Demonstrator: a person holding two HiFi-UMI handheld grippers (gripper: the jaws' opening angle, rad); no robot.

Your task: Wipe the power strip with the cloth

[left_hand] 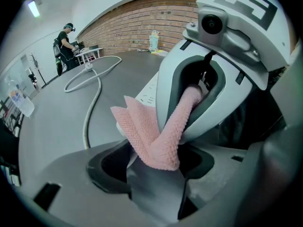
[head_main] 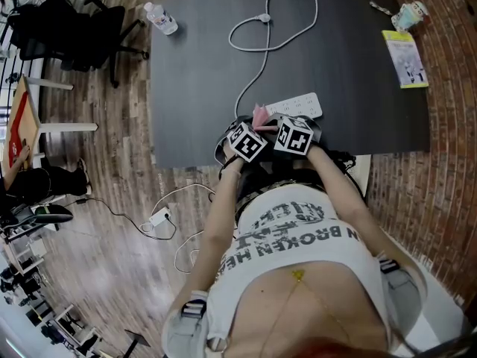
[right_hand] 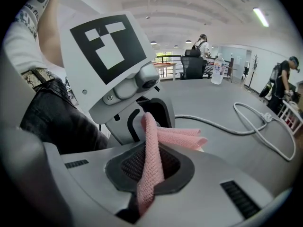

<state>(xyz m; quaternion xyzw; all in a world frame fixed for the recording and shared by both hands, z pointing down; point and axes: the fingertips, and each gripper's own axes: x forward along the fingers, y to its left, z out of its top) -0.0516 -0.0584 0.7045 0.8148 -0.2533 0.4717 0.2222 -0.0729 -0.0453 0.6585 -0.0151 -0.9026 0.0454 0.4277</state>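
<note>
A pink waffle-knit cloth is held by both grippers at once. The left gripper is closed on one end of it and the right gripper is clamped on the other, so a short twisted span is stretched between the two facing sets of jaws.

The long white plastic power strip lies flat on the dark grey table, just beyond the cloth and away from the person. Its long axis runs from left to right, rising slightly towards the right. Its white cable leaves from the left end. The strip is judged to be nearer the right gripper, so a short forward and downward carry of the cloth is called for, followed by strokes along the strip's length.
</note>
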